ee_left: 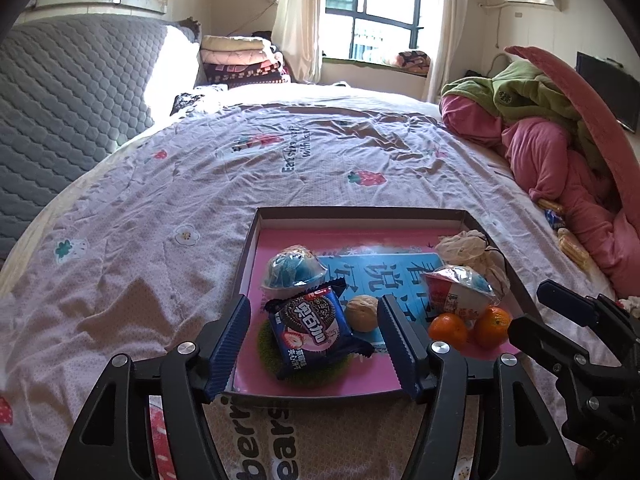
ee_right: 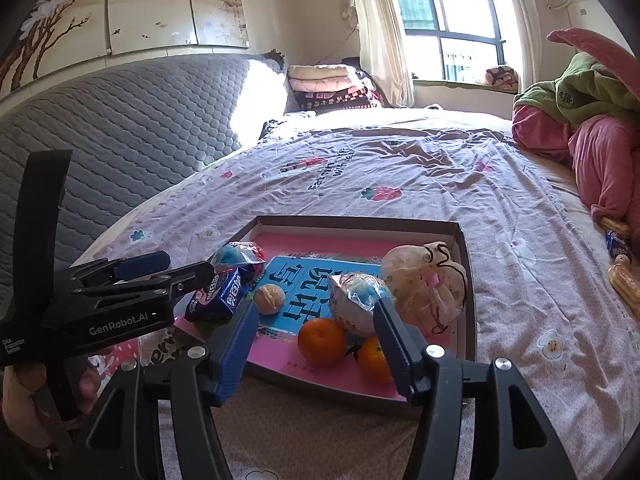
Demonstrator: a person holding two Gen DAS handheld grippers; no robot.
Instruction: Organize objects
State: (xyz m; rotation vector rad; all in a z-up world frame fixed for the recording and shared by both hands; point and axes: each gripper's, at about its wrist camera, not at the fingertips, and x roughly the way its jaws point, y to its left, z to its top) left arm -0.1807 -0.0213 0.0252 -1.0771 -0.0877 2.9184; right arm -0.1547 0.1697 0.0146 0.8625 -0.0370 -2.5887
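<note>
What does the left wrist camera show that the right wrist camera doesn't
Left wrist only: a television behind the pink bedding.
Right wrist only: the blossom painting above the headboard, and the hand holding the left gripper.
Both: the shallow box holding two oranges, a walnut, an Oreo packet and two jelly cups.

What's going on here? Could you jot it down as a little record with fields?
Place: bed with a printed sheet
Container: shallow box on the bed
In the box: cookie packet, walnut, two oranges, two sealed cups, crumpled bag
Left gripper: open, holding nothing
Right gripper: open, holding nothing
Outside the box: more snacks at the bed's right edge
</note>
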